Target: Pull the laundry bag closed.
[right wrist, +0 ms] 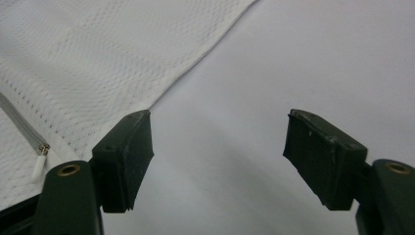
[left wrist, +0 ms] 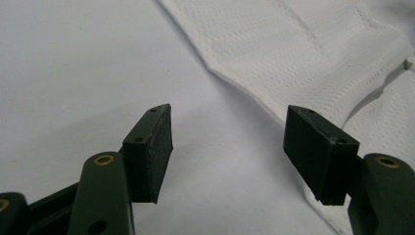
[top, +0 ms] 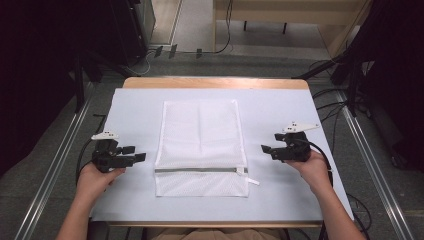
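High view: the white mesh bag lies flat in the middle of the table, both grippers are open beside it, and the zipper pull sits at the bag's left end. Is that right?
Not quite. The zipper pull sits at the right end of the mesh bag, as the high view shows. The rest holds: the bag lies flat mid-table, with the left gripper and right gripper open beside it.

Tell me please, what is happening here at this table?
A person sits at the table with a claw in each hand. A white mesh laundry bag lies flat in the middle, its grey zipper closed and the pull at the person's right end. The left claw and the right claw are both open, one on each side of the bag, and touch nothing. Handling has not begun.
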A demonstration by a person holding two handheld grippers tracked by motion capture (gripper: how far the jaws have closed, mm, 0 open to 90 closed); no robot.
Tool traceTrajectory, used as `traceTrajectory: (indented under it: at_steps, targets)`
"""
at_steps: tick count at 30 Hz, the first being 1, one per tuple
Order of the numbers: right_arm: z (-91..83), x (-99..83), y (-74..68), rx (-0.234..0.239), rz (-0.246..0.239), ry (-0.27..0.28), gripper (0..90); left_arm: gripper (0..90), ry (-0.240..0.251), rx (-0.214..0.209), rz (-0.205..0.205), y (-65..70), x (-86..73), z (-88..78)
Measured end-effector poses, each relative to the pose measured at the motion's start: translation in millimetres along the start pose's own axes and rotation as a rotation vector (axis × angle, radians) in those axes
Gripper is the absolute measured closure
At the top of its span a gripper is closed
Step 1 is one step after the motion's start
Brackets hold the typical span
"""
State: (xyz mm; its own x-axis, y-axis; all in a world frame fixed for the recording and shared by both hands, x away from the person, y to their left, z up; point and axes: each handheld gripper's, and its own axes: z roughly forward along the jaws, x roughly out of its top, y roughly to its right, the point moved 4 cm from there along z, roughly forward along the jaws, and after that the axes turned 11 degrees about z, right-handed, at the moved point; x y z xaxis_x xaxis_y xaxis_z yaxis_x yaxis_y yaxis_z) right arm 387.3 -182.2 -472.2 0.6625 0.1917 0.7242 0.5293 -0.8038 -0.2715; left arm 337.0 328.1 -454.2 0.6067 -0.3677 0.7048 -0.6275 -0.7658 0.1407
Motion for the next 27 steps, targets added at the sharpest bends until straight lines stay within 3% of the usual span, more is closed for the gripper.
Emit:
traceTrajectory:
  at_steps: [6, 16, 23, 27]
  targets:
    - [3.4, -1.5, 1.6, -0.010, 0.009, -0.016, 25.6, 35.6, 0.002, 0.012, -0.012, -4.0, -1.0, -0.7]
    - [7.3, -6.0, -1.0, 0.006, -0.035, -0.060, 23.0, 35.4, -0.022, 0.007, -0.005, -2.3, -1.9, 3.0]
    - [8.8, -7.0, -1.2, 0.014, -0.038, -0.075, 22.7, 32.7, -0.040, 0.003, -0.002, -2.1, -3.1, 5.7]
    - [12.0, -10.1, -0.4, 0.014, -0.035, -0.106, 22.9, 32.0, -0.048, 0.028, -0.003, -3.5, -3.3, 8.7]
